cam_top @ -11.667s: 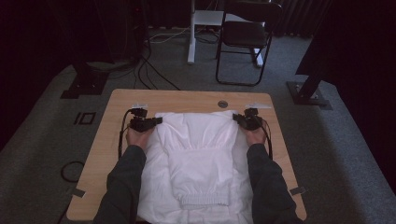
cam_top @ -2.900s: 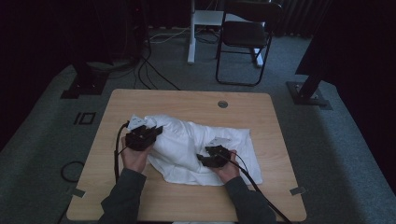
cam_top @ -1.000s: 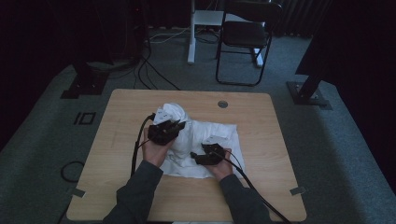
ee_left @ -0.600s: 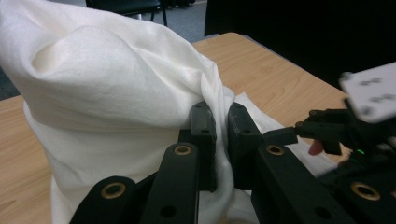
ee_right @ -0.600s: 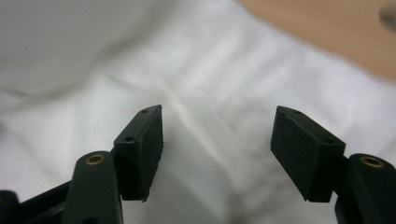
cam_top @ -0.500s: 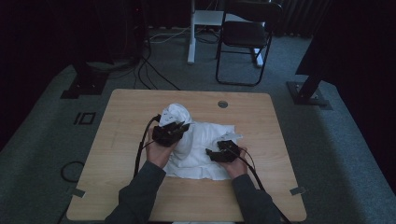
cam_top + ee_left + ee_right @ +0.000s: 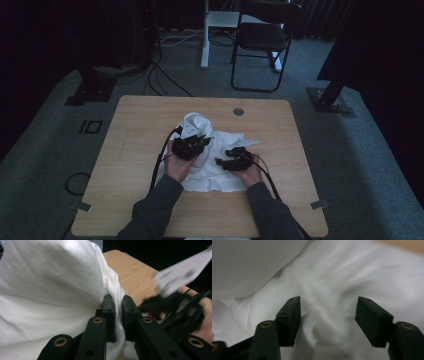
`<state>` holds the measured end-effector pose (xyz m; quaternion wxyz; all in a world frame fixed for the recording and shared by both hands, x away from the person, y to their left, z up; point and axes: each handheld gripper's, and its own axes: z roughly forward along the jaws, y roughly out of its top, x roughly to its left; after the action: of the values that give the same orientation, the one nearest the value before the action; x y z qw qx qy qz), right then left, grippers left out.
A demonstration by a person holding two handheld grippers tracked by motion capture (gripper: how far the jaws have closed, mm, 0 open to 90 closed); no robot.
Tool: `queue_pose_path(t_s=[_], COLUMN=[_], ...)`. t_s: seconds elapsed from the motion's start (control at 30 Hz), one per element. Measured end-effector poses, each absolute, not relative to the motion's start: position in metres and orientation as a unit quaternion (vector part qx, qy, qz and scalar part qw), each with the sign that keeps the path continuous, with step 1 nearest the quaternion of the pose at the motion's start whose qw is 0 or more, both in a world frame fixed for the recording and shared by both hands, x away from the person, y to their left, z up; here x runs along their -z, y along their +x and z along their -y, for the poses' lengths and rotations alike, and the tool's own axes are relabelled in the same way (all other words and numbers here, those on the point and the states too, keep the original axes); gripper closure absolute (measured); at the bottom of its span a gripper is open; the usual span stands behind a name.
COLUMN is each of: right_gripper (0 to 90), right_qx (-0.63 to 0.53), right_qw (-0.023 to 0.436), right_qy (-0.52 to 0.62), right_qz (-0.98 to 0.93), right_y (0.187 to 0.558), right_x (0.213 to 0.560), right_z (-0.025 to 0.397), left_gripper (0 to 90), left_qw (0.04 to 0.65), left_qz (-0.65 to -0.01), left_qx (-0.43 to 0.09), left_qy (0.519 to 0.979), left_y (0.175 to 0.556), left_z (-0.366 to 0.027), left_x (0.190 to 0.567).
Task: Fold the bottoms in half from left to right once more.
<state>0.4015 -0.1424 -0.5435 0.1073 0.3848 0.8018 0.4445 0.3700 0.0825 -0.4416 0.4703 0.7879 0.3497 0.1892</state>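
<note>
Counter (image 7: 140, 200) fills centre of the high view, light wood, small round hole (image 7: 238, 111) near its far edge. White garment (image 7: 212, 170) lies bunched mid-counter, one part pulled up into a hump (image 7: 195, 122) at upper left of the pile, the rest spread flat toward lower right.

Left claw (image 7: 200, 143) sits on the left side of the pile, right under the hump. In the left gripper view the left claw (image 7: 118, 315) has its jaws nearly together with a fold of the garment (image 7: 50, 290) pinched between them; cloth rises above and to the left of the jaws, bare counter (image 7: 130, 272) at upper right.

Right claw (image 7: 223, 162) is at the pile's right side, low over the flat part, near the left one but not touching. In the right gripper view the right claw (image 7: 328, 320) has its jaws wide apart, cloth (image 7: 332, 282) directly beneath and between them, nothing gripped; contact with cloth can't be told.

Both forearms in dark sleeves (image 7: 155, 215) come from the bottom edge, converging toward the pile.
</note>
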Motion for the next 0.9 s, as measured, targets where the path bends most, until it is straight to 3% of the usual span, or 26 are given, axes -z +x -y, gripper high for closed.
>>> queue_pose_path(t_s=[0.37, 0.7, 0.9], right_gripper=[39.9, 39.8, 39.7], right_qx=[-0.437, -0.487, -0.520], right_qw=[0.169, 0.177, 0.162], right_qy=[0.461, 0.433, 0.403], right_qz=[-0.754, -0.738, -0.736], right_y=[0.403, 0.399, 0.400], right_x=[0.532, 0.503, 0.488], right_z=[0.215, 0.219, 0.206], left_gripper=[83.7, 83.1, 82.5], left_qw=[0.446, 0.405, 0.401], left_qz=[-0.342, -0.337, -0.336], left_qx=[-0.156, -0.124, -0.126], left_qy=[0.812, 0.841, 0.843], left_y=[0.382, 0.387, 0.387], left_z=[-0.042, -0.006, -0.003], left_x=[0.477, 0.530, 0.534])
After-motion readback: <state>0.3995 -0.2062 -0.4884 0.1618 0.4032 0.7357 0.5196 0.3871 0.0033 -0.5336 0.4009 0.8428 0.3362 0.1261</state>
